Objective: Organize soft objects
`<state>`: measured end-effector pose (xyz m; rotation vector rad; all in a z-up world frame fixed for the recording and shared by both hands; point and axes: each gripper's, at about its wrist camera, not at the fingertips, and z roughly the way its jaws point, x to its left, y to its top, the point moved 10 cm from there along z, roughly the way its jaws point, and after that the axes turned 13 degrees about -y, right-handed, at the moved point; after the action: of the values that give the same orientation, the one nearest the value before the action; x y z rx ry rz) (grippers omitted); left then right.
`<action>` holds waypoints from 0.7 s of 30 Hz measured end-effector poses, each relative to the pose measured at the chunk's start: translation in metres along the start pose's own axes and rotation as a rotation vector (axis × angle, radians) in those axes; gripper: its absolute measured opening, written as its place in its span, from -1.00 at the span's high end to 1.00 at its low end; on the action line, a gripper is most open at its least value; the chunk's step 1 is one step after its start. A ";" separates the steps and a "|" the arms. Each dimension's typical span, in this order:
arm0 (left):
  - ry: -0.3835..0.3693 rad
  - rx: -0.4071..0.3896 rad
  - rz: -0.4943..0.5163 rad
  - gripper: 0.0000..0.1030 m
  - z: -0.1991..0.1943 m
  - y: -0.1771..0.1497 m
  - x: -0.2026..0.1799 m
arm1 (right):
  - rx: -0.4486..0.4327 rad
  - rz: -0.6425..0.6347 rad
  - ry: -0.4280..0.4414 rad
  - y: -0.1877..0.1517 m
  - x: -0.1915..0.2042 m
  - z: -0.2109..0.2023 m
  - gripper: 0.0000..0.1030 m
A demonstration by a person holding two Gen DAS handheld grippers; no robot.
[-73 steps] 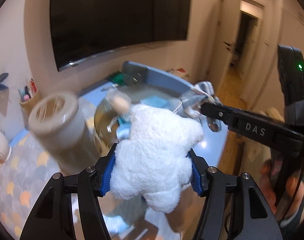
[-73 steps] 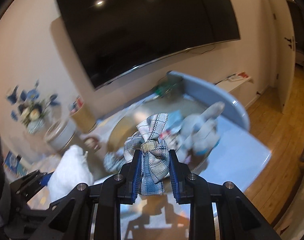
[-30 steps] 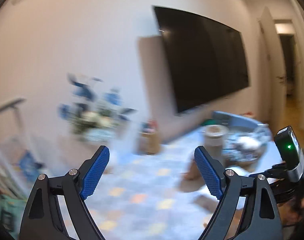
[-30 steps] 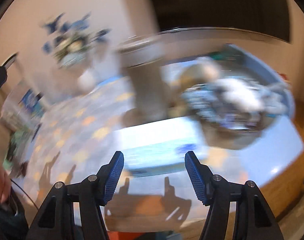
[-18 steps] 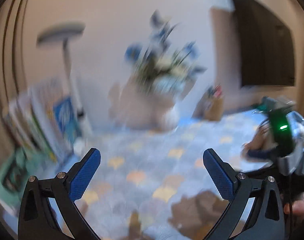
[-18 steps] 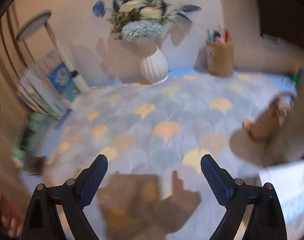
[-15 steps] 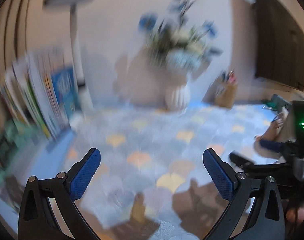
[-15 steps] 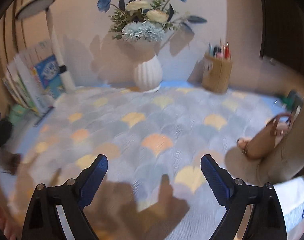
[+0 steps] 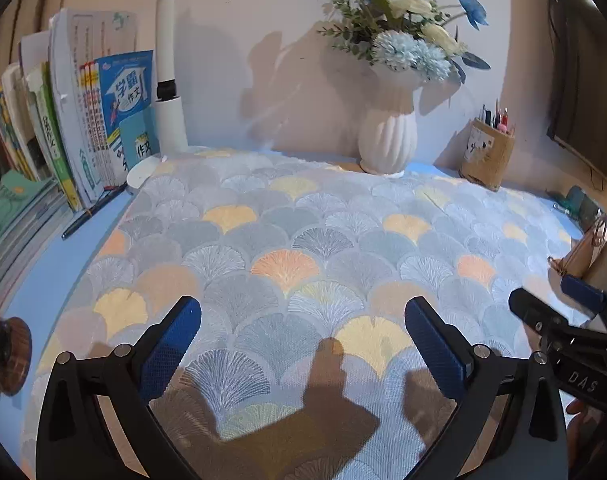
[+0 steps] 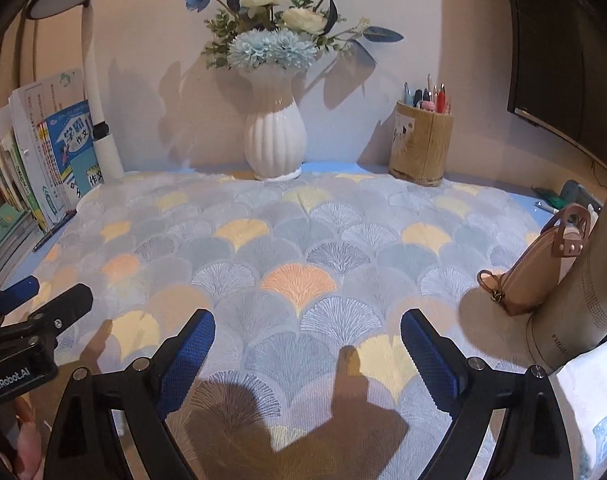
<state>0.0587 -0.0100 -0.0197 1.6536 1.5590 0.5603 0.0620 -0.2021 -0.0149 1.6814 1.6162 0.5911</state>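
Note:
My left gripper (image 9: 301,312) hangs open over the fan-patterned tablecloth (image 9: 287,240), with nothing between its blue pads. My right gripper (image 10: 307,322) is open too and just as empty, low over the same cloth (image 10: 303,240). The two sit side by side: the right one's tip (image 9: 543,316) shows at the left wrist view's right edge, the left one's tip (image 10: 43,304) at the right wrist view's left edge. A small tan pouch (image 10: 543,268) with a strap leans against a beige cylinder (image 10: 583,280) on the right. No plush or fabric item is in sight.
Along the back wall stand a white vase of flowers (image 10: 273,140), a pen holder (image 10: 421,148), a white desk lamp (image 10: 99,120) and a row of books (image 9: 71,132). A pen (image 9: 91,212) lies by the books. A white tissue pack (image 10: 595,396) sits at the lower right.
Earlier the left gripper held a white plush and the right a plaid cloth bundle near a bowl. Both are now open and empty, swung left and lower to face the patterned cloth.

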 end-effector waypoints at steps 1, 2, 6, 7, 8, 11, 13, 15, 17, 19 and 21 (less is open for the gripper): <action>0.005 0.005 0.011 -0.98 0.001 0.000 -0.001 | 0.000 0.007 0.002 0.000 -0.002 0.000 -0.81; 0.007 0.006 0.018 -0.98 0.002 0.000 -0.002 | -0.003 0.013 0.004 0.000 -0.003 -0.001 -0.81; 0.034 0.007 0.048 -0.98 0.002 0.000 -0.006 | -0.022 0.017 -0.006 0.000 -0.006 -0.004 -0.82; 0.041 0.010 0.061 -0.98 0.002 0.000 -0.008 | -0.025 0.014 -0.011 0.000 -0.006 -0.005 -0.85; 0.046 0.012 0.071 -0.98 0.003 0.000 -0.009 | -0.027 0.009 -0.016 0.000 -0.005 -0.005 -0.86; 0.053 0.012 0.094 -0.98 0.003 -0.001 -0.013 | -0.030 -0.005 -0.026 0.000 -0.003 -0.005 -0.88; 0.054 0.015 0.094 -0.98 0.003 -0.001 -0.013 | -0.031 -0.003 -0.040 0.000 -0.004 -0.005 -0.89; 0.051 0.017 0.084 -0.98 0.003 -0.001 -0.011 | -0.029 0.004 -0.041 0.000 -0.006 -0.005 -0.99; 0.043 0.020 0.072 -0.98 0.004 -0.001 -0.009 | -0.029 0.013 -0.040 0.000 -0.007 -0.005 -1.00; 0.037 0.024 0.063 -0.98 0.005 -0.001 -0.008 | -0.027 0.015 -0.038 0.000 -0.007 -0.005 -1.00; 0.037 0.027 0.062 -0.98 0.006 -0.002 -0.008 | -0.028 0.012 -0.047 0.000 -0.007 -0.005 -1.00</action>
<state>0.0606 -0.0195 -0.0231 1.7255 1.5522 0.6087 0.0577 -0.2083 -0.0108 1.6732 1.5591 0.5735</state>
